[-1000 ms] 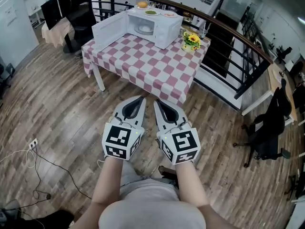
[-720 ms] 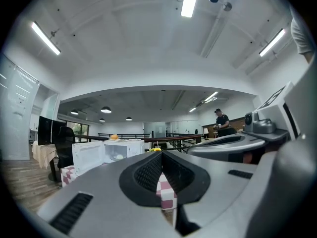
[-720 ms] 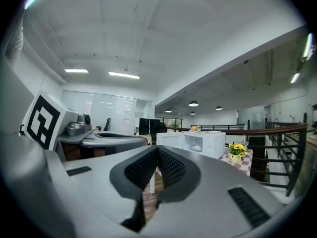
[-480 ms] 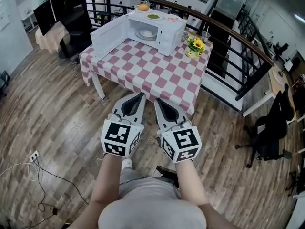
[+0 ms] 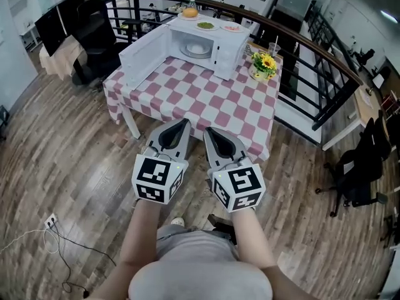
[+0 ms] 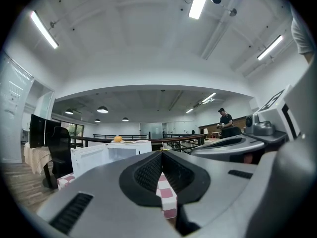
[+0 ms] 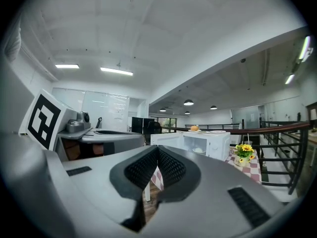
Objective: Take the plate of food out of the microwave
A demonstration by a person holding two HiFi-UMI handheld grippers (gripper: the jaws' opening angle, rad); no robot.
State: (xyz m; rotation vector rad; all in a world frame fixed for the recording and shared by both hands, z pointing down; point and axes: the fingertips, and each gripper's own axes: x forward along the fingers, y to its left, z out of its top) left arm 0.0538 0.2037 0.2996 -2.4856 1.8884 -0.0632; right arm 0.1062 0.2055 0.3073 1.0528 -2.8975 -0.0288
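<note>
A white microwave [image 5: 220, 39] stands at the far end of a table with a red and white checked cloth [image 5: 206, 99]. Its door [image 5: 145, 55] hangs open to the left. Inside sits a white plate of food [image 5: 197, 47]. Both grippers are held side by side over the floor in front of the table's near edge, well short of the microwave. My left gripper [image 5: 182, 125] is shut with nothing in it. My right gripper [image 5: 209, 132] is shut and empty too. The right gripper view shows the microwave [image 7: 205, 144] ahead, with the plate [image 7: 200, 151] inside.
Two small plates [image 5: 205, 25] and an orange item [image 5: 189, 11] rest on top of the microwave. A pot of yellow flowers [image 5: 262, 64] stands right of it. A black railing [image 5: 300, 42] runs behind the table. Office chairs stand at left [image 5: 94, 30] and right [image 5: 356, 174].
The person has walked toward the table, so the table and microwave sit nearer and lower in the head view. Both grippers stay shut and side by side.
</note>
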